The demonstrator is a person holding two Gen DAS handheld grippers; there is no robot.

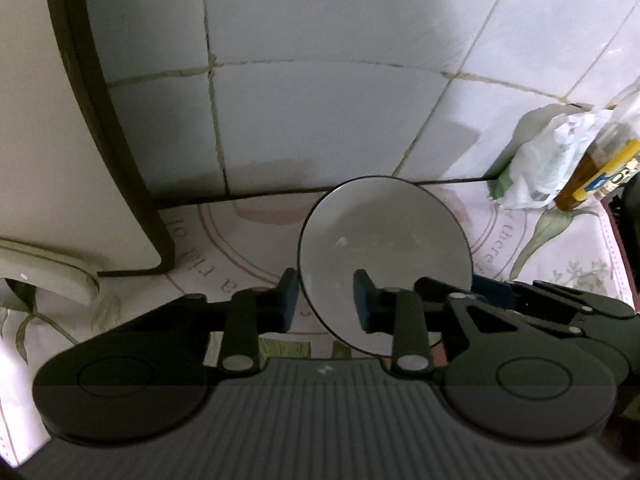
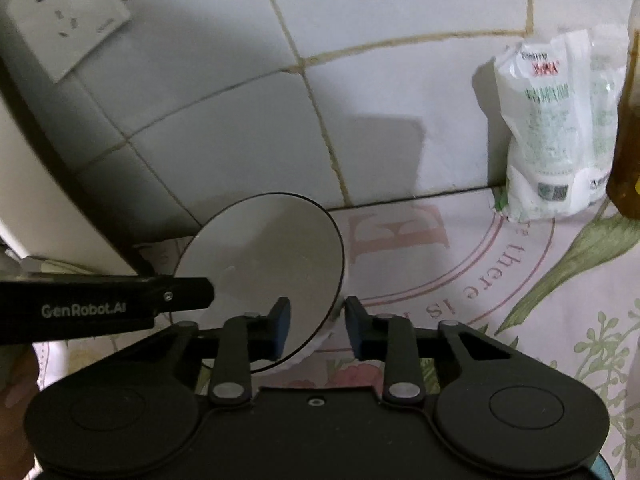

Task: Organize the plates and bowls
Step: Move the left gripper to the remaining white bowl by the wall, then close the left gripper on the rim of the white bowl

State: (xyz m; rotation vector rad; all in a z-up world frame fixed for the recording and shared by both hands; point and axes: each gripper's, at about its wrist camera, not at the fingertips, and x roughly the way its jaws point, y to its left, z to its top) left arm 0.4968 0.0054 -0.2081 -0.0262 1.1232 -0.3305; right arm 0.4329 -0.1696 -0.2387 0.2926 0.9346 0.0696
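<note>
A white bowl (image 1: pixel 384 240) with a thin dark rim stands on the patterned tablecloth (image 1: pixel 248 240), close to the tiled wall. My left gripper (image 1: pixel 326 302) straddles its left rim, one finger outside and the other inside, pressed on the wall. In the right wrist view the same bowl (image 2: pixel 260 248) looks tilted. My right gripper (image 2: pixel 316 328) clamps its right rim, with the left finger inside and the right finger against the outer wall. The left gripper's black body (image 2: pixel 120 304) reaches the bowl's opposite edge, so both grippers hold one bowl.
A white packet (image 2: pixel 552 132) and an amber bottle (image 2: pixel 628 140) stand at the wall on the right. A pale appliance with a dark edge (image 1: pixel 60 120) rises at the left. A wall socket (image 2: pixel 64 20) sits high on the left. Printed cloth (image 2: pixel 480 280) lies bare to the bowl's right.
</note>
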